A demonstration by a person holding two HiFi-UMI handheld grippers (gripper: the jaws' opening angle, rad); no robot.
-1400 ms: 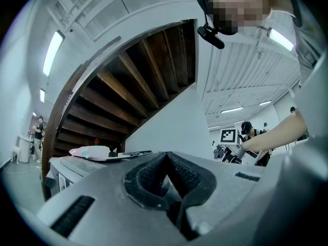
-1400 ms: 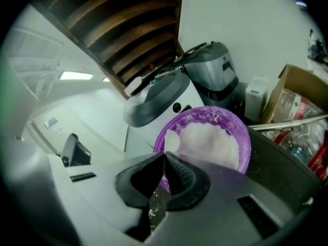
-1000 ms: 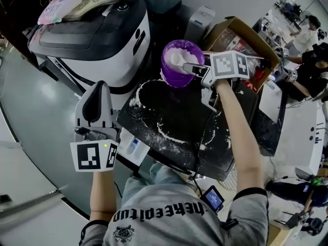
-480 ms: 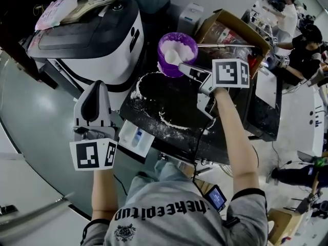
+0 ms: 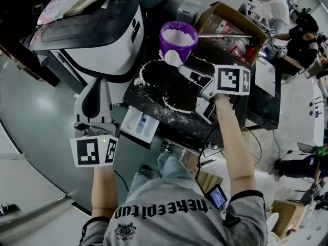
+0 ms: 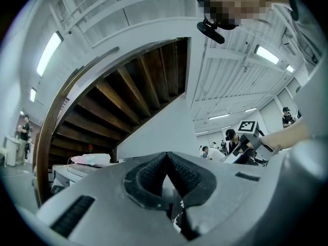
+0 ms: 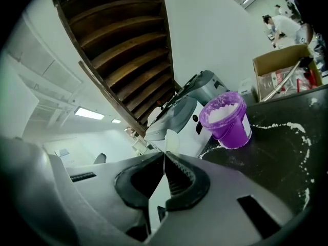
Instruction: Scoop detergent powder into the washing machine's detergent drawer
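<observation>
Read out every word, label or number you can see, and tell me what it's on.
"hekeepitup", first letter unclear: across the back of the grey shirt.
Cube markers: black-and-white patterns, no letters.
Purple tub, white label: too small to read.
Washing machine, dark front marks: unreadable.
Cardboard box, contents' print: blurred.
White scoop: no print shows.
</observation>
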